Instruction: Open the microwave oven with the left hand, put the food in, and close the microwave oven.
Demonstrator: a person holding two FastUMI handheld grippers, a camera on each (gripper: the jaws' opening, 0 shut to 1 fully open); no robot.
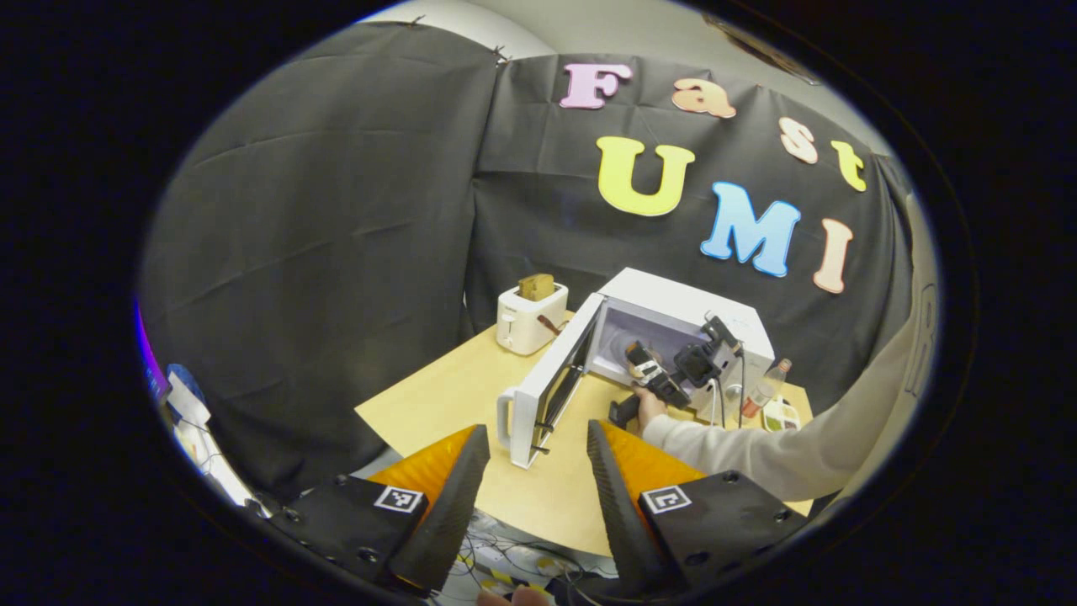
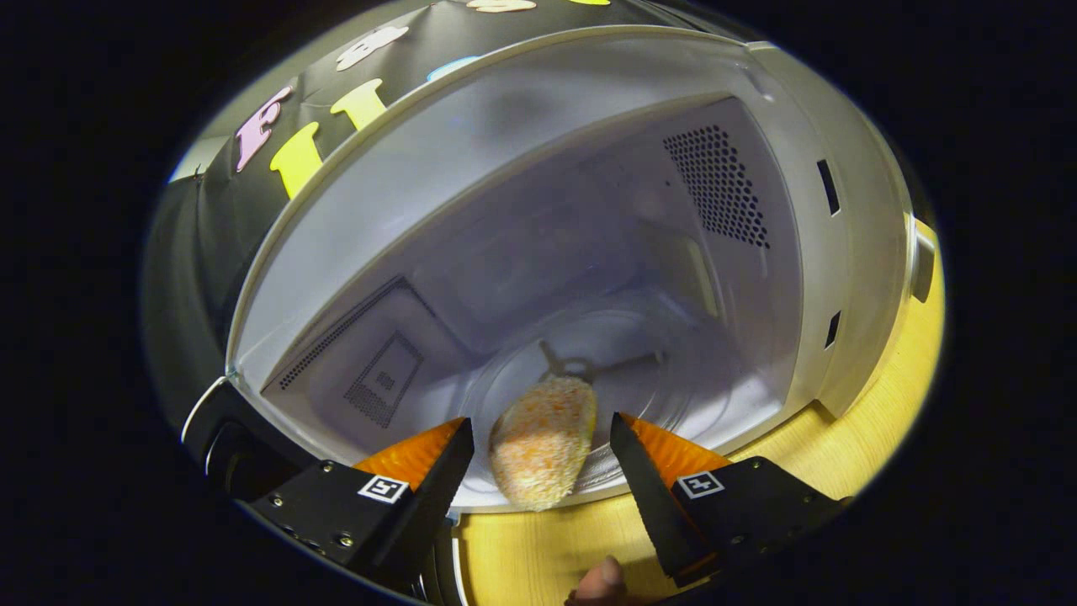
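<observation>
Step in hand: food placement. The right tongs [image 2: 538, 467] stand released, fingers spread clear of the food [image 2: 543, 442], which lies on the turntable [image 2: 656, 370] inside the microwave oven [image 1: 673, 324]. The left tongs [image 1: 534, 471] hang released before its open door [image 1: 547, 396]. Next: withdraw right, swing door shut. No legible branding.

Microwave [image 1: 673, 311]: interior largely screened by the right gripper [image 1: 644, 364] and its camera mount; food not discernible in the left gripper view. Small items on the table [image 1: 437, 404] beside the microwave [image 1: 770, 396]: too small to identify. Food [image 2: 543, 438]: near end overlaps the cavity's front edge, contact with the turntable unclear; fingers [image 2: 446, 480] cut off below.
</observation>
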